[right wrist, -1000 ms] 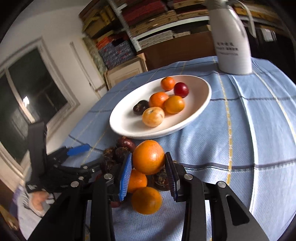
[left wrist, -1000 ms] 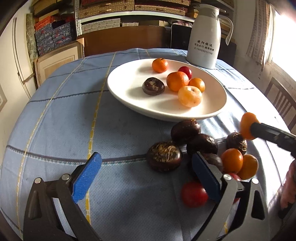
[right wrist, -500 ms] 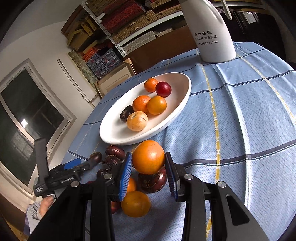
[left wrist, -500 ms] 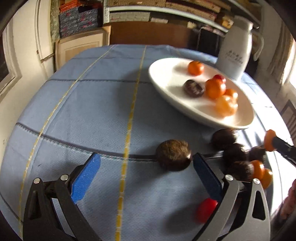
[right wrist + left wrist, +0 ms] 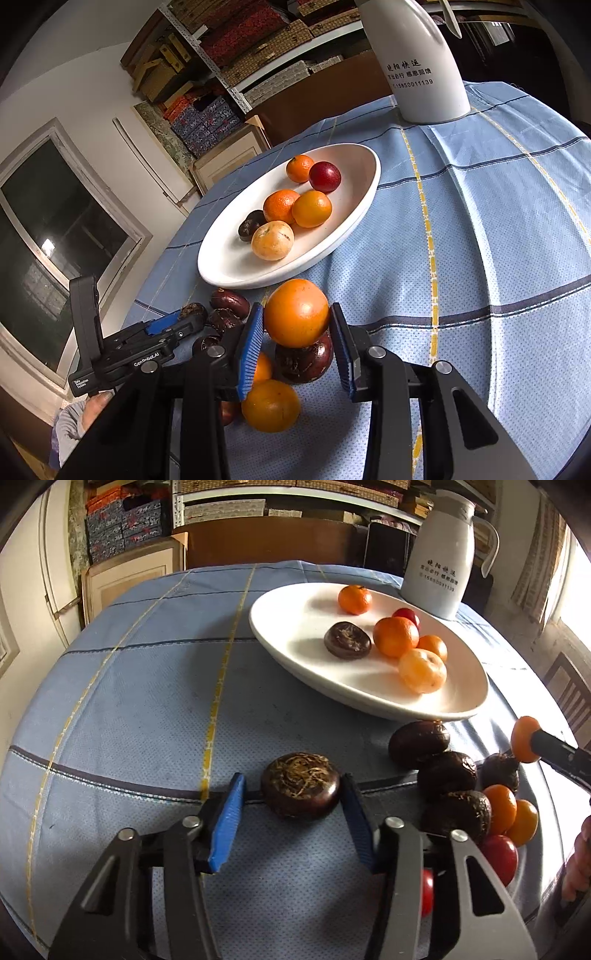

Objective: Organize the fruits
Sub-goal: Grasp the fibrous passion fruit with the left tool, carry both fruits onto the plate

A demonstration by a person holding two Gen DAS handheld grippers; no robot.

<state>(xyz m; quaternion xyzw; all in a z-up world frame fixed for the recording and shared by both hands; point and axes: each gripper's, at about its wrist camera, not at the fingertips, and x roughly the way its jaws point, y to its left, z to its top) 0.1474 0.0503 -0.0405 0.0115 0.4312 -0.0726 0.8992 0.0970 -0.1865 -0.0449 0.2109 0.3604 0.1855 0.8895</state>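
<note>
Closing around a dark brown, round water chestnut point(image 5: 300, 791) with a fibrous top, the left gripper point(image 5: 291, 805) has its right blue pad touching the chestnut; the left pad seems just short, though the angle is poor. The chestnut sits on the blue checked tablecloth point(image 5: 147, 686), near the white oval ceramic plate point(image 5: 295, 646). The right gripper point(image 5: 297, 332) clamps a smooth orange point(image 5: 296, 313) above the loose fruit pile, partly hidden behind its fingers.

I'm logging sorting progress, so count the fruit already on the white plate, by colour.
On the white plate:
Orange fruits: 4, one paler
Red fruit: 1
Dark brown fruit: 1
Total: 6
</note>
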